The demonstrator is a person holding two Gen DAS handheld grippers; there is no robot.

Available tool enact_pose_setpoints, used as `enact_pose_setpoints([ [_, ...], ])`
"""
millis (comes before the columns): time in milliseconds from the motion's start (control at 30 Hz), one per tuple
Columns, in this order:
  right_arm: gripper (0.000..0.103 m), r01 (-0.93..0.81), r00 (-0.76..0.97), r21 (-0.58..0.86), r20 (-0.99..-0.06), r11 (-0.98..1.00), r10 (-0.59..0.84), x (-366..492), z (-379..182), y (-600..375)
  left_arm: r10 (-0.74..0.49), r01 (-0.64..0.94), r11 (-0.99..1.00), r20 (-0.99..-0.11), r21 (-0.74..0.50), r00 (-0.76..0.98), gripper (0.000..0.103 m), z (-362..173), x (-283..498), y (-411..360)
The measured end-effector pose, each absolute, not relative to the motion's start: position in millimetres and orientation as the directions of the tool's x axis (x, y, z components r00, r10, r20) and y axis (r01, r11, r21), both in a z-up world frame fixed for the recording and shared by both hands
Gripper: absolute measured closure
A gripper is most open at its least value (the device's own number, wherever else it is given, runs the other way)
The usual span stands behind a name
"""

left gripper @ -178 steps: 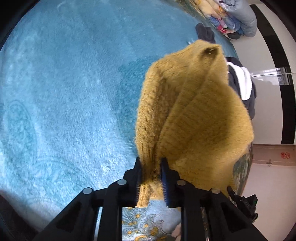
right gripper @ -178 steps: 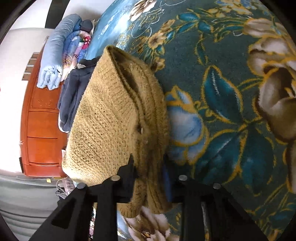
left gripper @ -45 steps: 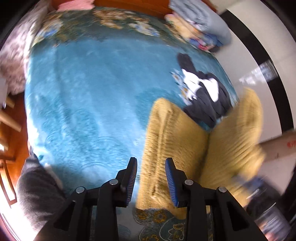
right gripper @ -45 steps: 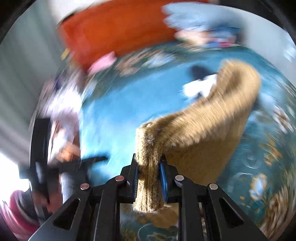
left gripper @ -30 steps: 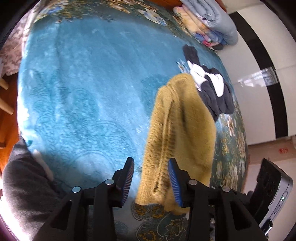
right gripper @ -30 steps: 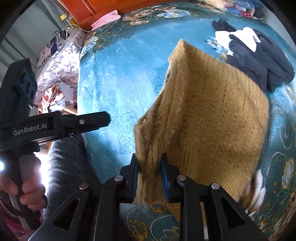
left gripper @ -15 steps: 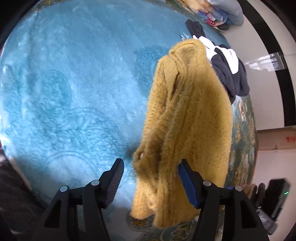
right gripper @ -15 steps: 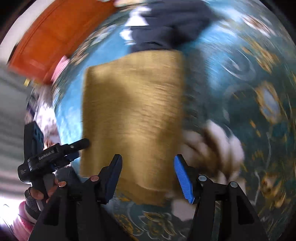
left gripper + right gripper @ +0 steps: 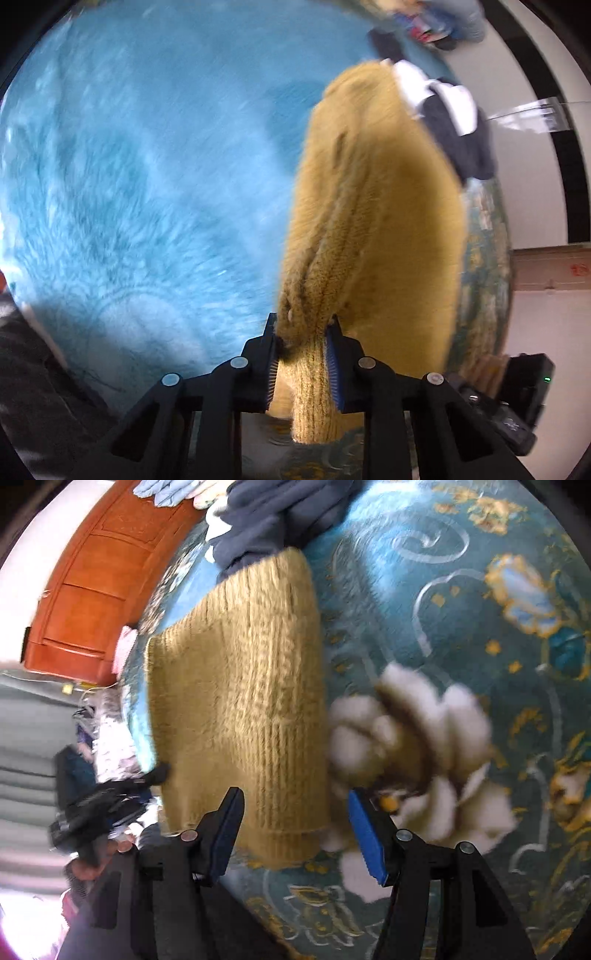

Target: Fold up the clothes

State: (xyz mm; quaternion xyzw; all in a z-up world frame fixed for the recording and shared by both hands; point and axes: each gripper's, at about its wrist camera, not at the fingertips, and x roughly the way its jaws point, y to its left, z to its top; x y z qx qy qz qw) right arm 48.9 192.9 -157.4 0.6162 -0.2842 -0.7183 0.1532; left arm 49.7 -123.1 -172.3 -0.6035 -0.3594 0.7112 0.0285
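A mustard-yellow knitted sweater point(image 9: 373, 221) lies folded on the blue bedspread point(image 9: 147, 166). My left gripper point(image 9: 301, 356) is shut on the sweater's thick near-left edge. In the right wrist view the sweater point(image 9: 240, 701) lies flat on the floral bedspread point(image 9: 461, 609). My right gripper point(image 9: 295, 827) is open and empty, its jaws wide apart just above the sweater's ribbed hem. The left gripper point(image 9: 147, 775) and the hand holding it show blurred at the sweater's far side.
A dark navy garment with white parts point(image 9: 454, 125) lies just beyond the sweater, also in the right wrist view point(image 9: 266, 520). Folded bedding point(image 9: 436, 18) is stacked at the far end. An orange wooden cabinet point(image 9: 92, 590) stands past the bed. The right gripper's body point(image 9: 517, 398) is close by.
My left gripper has closed on the sweater's near-left edge; half a second ago it was open. My right gripper, which let go a moment before, stays open over the hem.
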Motion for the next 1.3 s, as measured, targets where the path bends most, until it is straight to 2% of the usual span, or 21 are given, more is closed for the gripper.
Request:
enact_pose_setpoints([
  [267, 0.043, -0.219, -0.217, 0.725, -0.688, -0.653, -0.692, 50.0, -188.8, 191.0, 0.534, 0.365, -0.695, -0.784, -0.62, -0.316, 0.071, -165.6, 51.4, -129.3],
  [400, 0.043, -0.266, -0.229, 0.766, -0.64, -0.585, -0.734, 48.3, -204.4, 184.0, 0.542, 0.333, -0.688, -0.762, -0.645, -0.355, 0.053, -152.6, 49.3, -136.5],
  [467, 0.041, -0.287, -0.233, 0.781, -0.618, -0.555, -0.751, 47.3, -211.5, 180.1, 0.53, 0.319, -0.697, -0.761, -0.642, -0.375, 0.049, -144.8, 45.8, -141.5],
  [500, 0.043, -0.291, -0.235, 0.779, -0.62, -0.555, -0.748, 46.8, -211.0, 179.0, 0.526, 0.315, -0.698, -0.759, -0.643, -0.384, 0.047, -141.8, 43.9, -144.1],
  [567, 0.062, -0.301, -0.228, 0.766, -0.636, -0.568, -0.737, 45.3, -209.4, 177.4, 0.524, 0.314, -0.693, -0.753, -0.649, -0.399, 0.046, -137.6, 41.2, -147.4],
  [633, 0.075, -0.305, -0.228, 0.771, -0.629, -0.559, -0.743, 43.7, -205.8, 178.0, 0.523, 0.315, -0.689, -0.749, -0.652, -0.407, 0.045, -135.5, 40.8, -150.9],
  [733, 0.077, -0.284, -0.215, 0.78, -0.618, -0.557, -0.756, 35.6, -191.1, 185.5, 0.516, 0.312, -0.693, -0.749, -0.65, -0.416, 0.044, -133.3, 35.7, -147.9],
  [767, 0.077, -0.267, -0.209, 0.777, -0.624, -0.57, -0.753, 30.7, -184.5, 190.1, 0.513, 0.311, -0.694, -0.749, -0.65, -0.419, 0.044, -133.1, 34.1, -146.2],
  [867, 0.077, -0.177, -0.193, 0.687, -0.727, -0.705, -0.659, 1.3, -159.1, 216.8, 0.505, 0.309, -0.696, -0.748, -0.648, -0.429, 0.043, -131.4, 25.9, -147.4],
  [1000, 0.077, -0.182, -0.173, 0.556, -0.83, -0.811, -0.53, -52.3, -155.3, 275.4, 0.518, 0.313, -0.683, -0.739, -0.66, -0.43, 0.042, -129.6, 10.3, -157.6],
  [1100, 0.077, -0.215, -0.15, 0.555, -0.832, -0.804, -0.534, -62.8, -168.5, 288.1, 0.539, 0.285, -0.681, -0.725, -0.674, -0.427, 0.033, -126.6, -12.5, -149.5],
  [1200, 0.073, -0.17, -0.152, 0.545, -0.838, -0.821, -0.525, -55.2, -167.4, 290.2, 0.554, 0.266, -0.689, -0.727, -0.674, -0.405, 0.028, -126.7, -30.6, -146.8],
  [1267, 0.069, -0.173, -0.177, 0.546, -0.836, -0.82, -0.519, -42.7, -165.6, 303.4, 0.566, 0.255, -0.7, -0.736, -0.667, -0.372, 0.024, -132.8, -47.5, -141.1],
  [1300, 0.063, -0.18, -0.198, 0.531, -0.844, -0.828, -0.499, -37.9, -162.8, 307.7, 0.569, 0.252, -0.707, -0.743, -0.661, -0.354, 0.023, -136.7, -53.0, -140.1],
])
